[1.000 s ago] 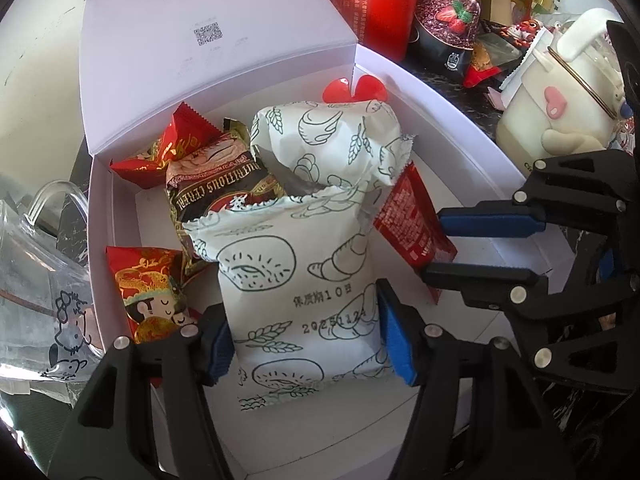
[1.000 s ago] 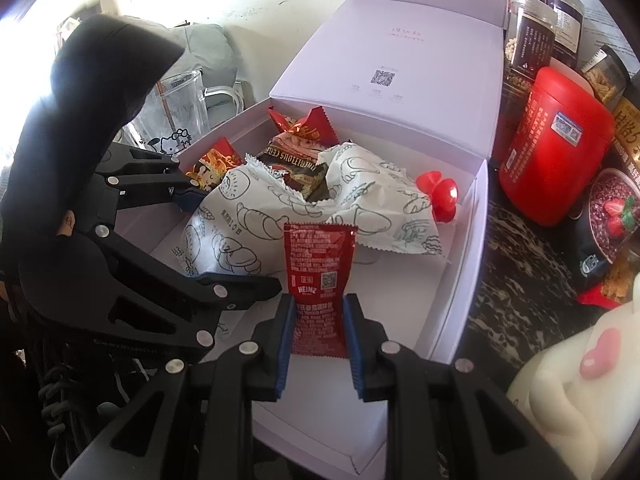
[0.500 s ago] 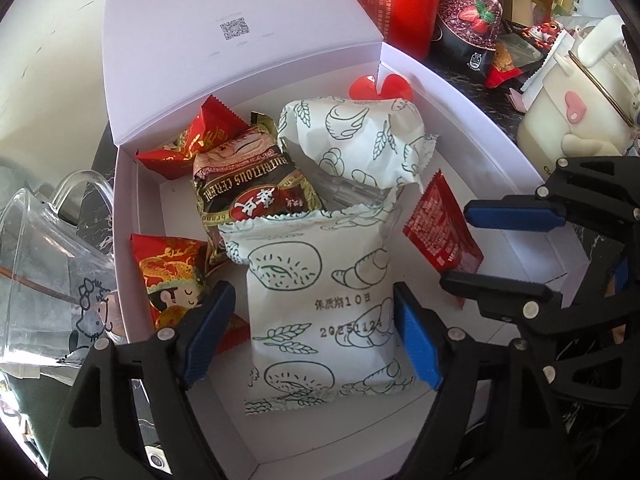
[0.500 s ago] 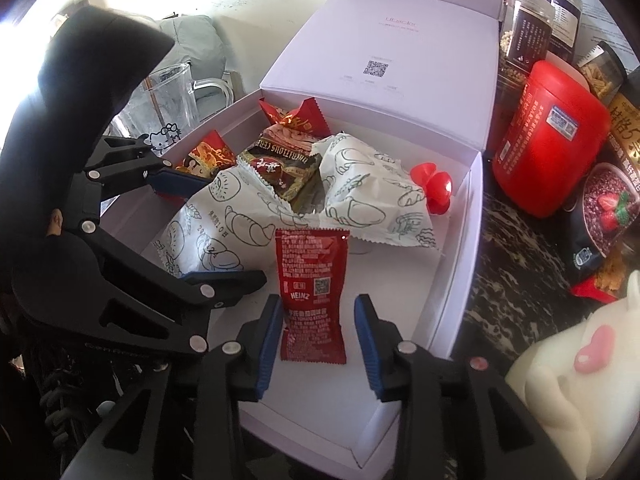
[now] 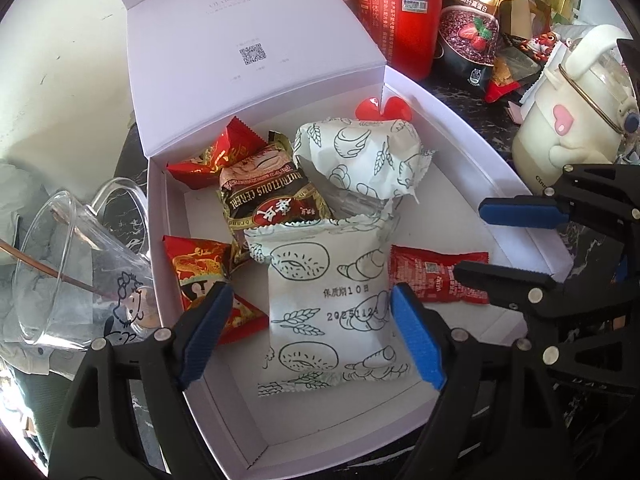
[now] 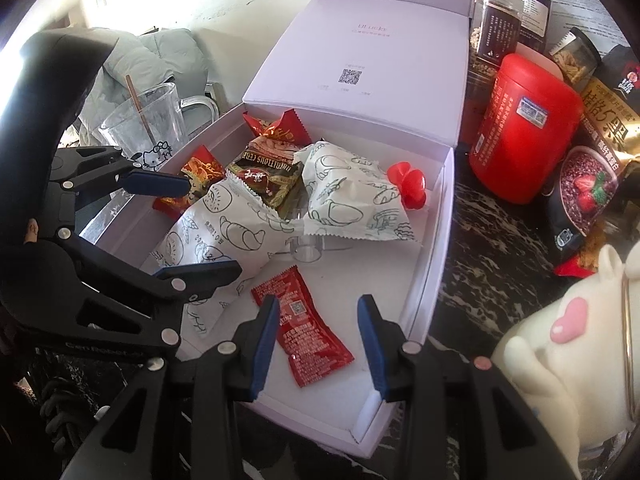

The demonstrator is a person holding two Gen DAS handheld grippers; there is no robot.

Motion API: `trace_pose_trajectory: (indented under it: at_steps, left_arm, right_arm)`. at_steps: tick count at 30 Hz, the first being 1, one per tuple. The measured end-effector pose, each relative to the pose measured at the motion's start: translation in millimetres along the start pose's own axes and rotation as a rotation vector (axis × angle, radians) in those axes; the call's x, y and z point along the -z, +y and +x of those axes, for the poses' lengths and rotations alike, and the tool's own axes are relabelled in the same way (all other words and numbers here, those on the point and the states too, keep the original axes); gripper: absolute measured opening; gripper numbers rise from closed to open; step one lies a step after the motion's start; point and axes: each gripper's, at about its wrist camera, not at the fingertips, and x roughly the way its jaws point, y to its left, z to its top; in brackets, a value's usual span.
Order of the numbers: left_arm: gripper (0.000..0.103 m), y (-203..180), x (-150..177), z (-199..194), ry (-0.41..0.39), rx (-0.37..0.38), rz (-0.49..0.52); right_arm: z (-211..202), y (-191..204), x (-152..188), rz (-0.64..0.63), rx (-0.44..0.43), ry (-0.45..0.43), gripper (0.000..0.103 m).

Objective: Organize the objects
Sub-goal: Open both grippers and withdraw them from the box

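Box (image 5: 460, 128) lid up, already holds snack packs, cereal bag (image 5: 272, 196), two bread packs.

Left gripper (image 5: 310, 334): jaws opening, pads clear of bread pack (image 5: 328, 308), which lies flat between them on box floor.

Right gripper (image 6: 316, 344): jaws apart, ketchup sachet (image 6: 304, 328) loose on box floor between fingertips, unpinched.

Both look placed.

Left to do, by my reading: red can (image 6: 524, 136), pouches, jars outside box, well beyond fingertips.

I read "NUTRITIOUS CEREAL" on the brown packet (image 5: 267, 200). The white bread pack (image 5: 332, 312) shows "10" and a "2025112" date stamp. My lid (image 5: 248, 44) carries a QR code
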Motion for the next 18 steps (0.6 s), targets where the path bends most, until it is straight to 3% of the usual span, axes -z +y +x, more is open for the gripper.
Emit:
trace_pose_trajectory:
  at_steps: [10,18]
  left_arm:
    - [0.081,2,4,-26,-0.042,-0.018,-0.018]
    - [0.083,11,10,-49,-0.092,-0.021,-0.054]
  right_arm:
    - [-18,7,-3,0.005,0.038,-0.037,0.041]
    - [-42,14,-5,0.012,0.068,-0.094,0.053]
